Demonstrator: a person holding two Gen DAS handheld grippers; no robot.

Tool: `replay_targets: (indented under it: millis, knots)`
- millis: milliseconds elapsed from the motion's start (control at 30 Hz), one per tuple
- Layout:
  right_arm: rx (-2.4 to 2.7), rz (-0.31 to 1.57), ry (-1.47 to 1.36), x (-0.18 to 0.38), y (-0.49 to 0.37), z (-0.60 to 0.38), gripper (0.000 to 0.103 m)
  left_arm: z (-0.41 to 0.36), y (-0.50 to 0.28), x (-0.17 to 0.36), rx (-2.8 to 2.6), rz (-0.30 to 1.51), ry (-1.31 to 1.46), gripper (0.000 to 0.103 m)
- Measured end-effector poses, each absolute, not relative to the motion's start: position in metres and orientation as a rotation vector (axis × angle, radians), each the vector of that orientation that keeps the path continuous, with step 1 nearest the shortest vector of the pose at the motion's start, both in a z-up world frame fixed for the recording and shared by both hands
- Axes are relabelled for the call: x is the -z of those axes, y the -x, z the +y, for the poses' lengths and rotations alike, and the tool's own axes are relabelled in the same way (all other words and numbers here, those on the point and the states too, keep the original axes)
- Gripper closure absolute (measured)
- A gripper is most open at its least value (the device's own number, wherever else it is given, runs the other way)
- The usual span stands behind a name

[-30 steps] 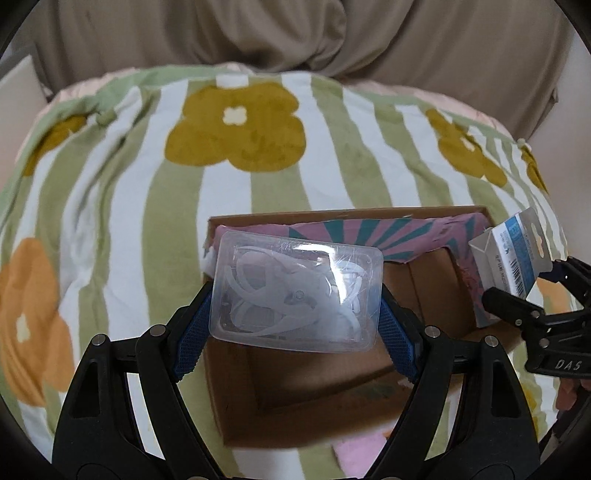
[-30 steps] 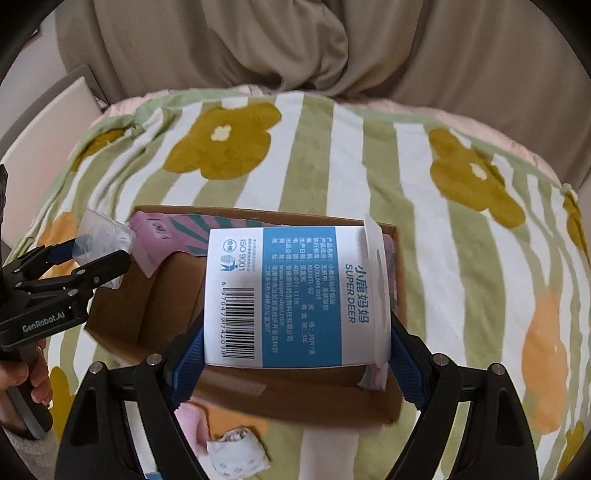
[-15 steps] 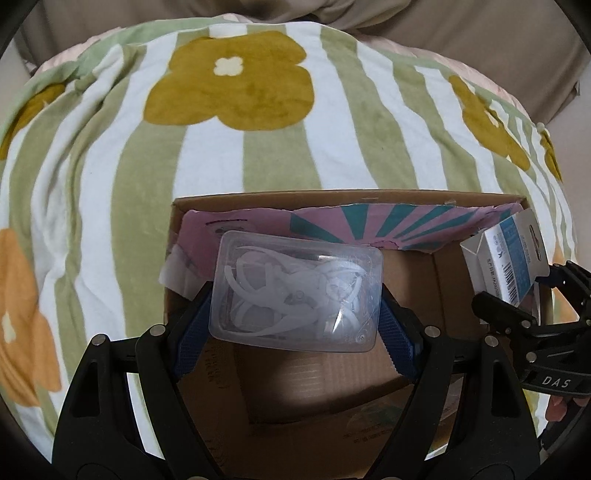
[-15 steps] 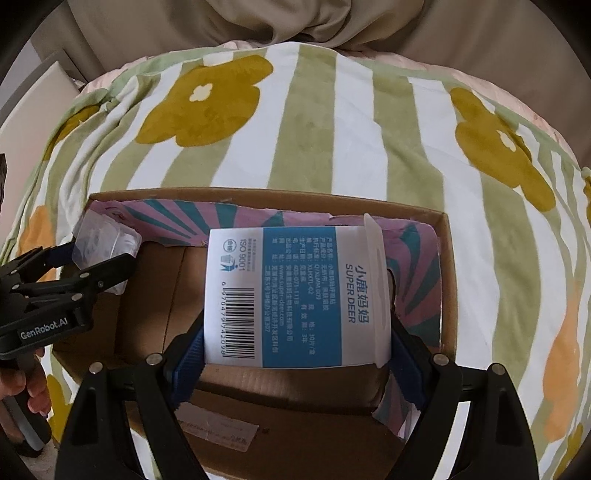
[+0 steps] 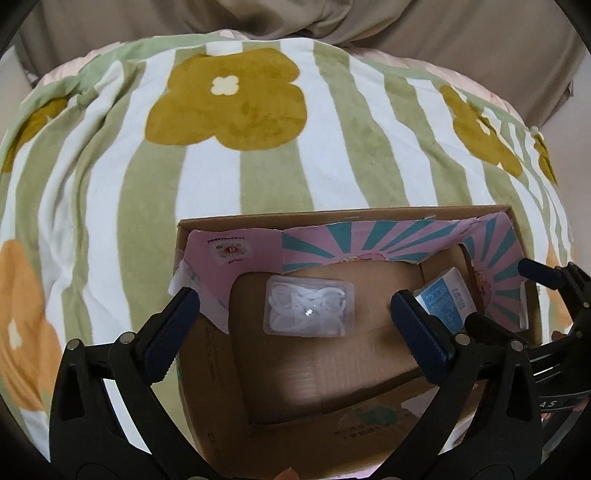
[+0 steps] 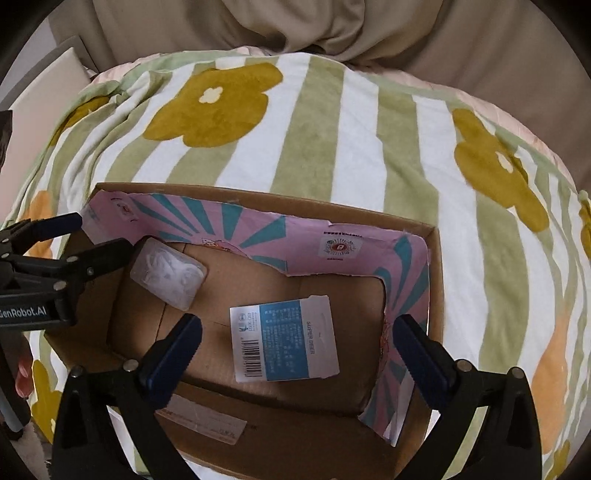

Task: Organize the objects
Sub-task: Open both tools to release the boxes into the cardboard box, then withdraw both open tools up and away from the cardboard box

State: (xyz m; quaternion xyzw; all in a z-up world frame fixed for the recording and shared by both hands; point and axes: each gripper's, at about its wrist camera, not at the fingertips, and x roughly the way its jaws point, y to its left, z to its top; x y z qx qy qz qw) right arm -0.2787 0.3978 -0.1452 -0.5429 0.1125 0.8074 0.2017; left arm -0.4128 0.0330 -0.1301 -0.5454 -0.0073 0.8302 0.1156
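A cardboard box (image 5: 332, 216) with a pink and teal lining lies open on the bed; it also shows in the right wrist view (image 6: 437, 280). A clear plastic case of white loops (image 5: 309, 306) lies on the box floor, also seen in the right wrist view (image 6: 168, 273). A white and blue packet (image 6: 284, 341) lies flat on the floor to its right, partly hidden in the left wrist view (image 5: 447, 301). My left gripper (image 5: 295, 321) is open and empty above the case. My right gripper (image 6: 297, 350) is open and empty above the packet.
A green and white striped blanket with yellow flowers (image 5: 229, 99) covers the bed around the box. A beige cover (image 6: 332, 33) is bunched behind it. A white board (image 6: 44, 85) stands at the far left.
Both grippers have opened. The clear case and the packet have dropped from the fingers onto the box floor. Both grippers have drawn back a little above the box.
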Motion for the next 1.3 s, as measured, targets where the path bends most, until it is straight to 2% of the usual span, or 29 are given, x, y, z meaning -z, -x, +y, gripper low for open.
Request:
replay_targets:
  millis: [667, 1100, 1300]
  knots:
    - [-2.289, 0.355, 1.419, 0.106, 0.258, 0.385, 0.0, 0.032, 0.376, 0.078, -2.5, -0.02, 1.484, 0.001]
    - [-2.333, 0.365, 1.291, 0.054, 0.218, 0.358, 0.0, 0.016, 0.317, 0.02, -2.588, -0.052, 1.353, 0.001]
    - [-2.371, 0.309, 1.195, 0.026, 0.188, 0.334, 0.0, 0.003, 0.276, -0.004, -2.638, -0.084, 1.266, 0.001]
